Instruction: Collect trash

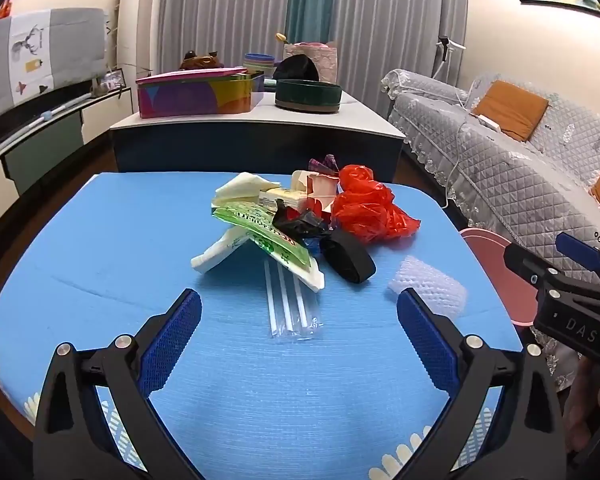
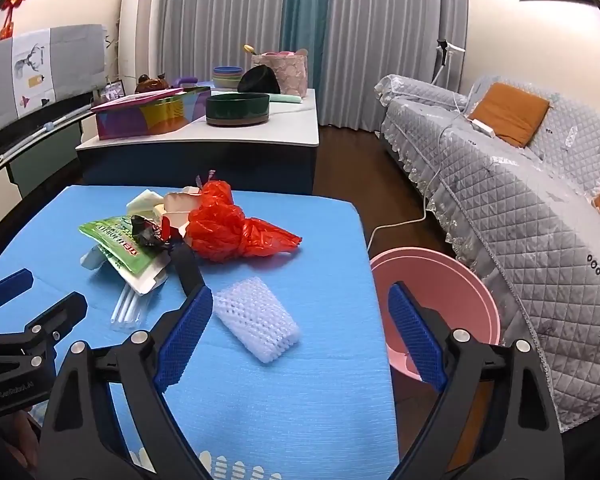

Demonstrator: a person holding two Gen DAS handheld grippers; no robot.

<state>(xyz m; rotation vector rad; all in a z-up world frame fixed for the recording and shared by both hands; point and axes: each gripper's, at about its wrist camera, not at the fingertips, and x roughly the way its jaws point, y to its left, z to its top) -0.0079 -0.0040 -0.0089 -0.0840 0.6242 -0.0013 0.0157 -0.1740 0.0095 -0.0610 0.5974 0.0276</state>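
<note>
A heap of trash lies on the blue table [image 1: 100,264]: a red plastic bag [image 1: 368,208], a green packet [image 1: 268,232], white napkins [image 1: 224,252], a black band [image 1: 350,258], clear straws [image 1: 288,300] and a white foam net [image 1: 430,284]. My left gripper [image 1: 299,344] is open and empty, just short of the straws. My right gripper [image 2: 300,330] is open and empty above the foam net [image 2: 258,320], near the table's right edge. The red bag [image 2: 228,228] and green packet [image 2: 120,244] show farther left. A pink bin [image 2: 452,276] stands on the floor to the right of the table.
A grey quilted sofa [image 2: 540,200] with orange cushions runs along the right. A white-topped table [image 1: 260,120] behind holds a colourful tin [image 1: 196,94], a dark round tin [image 1: 308,96] and bowls. The other gripper shows at each view's side edge. The pink bin [image 1: 496,272] shows at the right.
</note>
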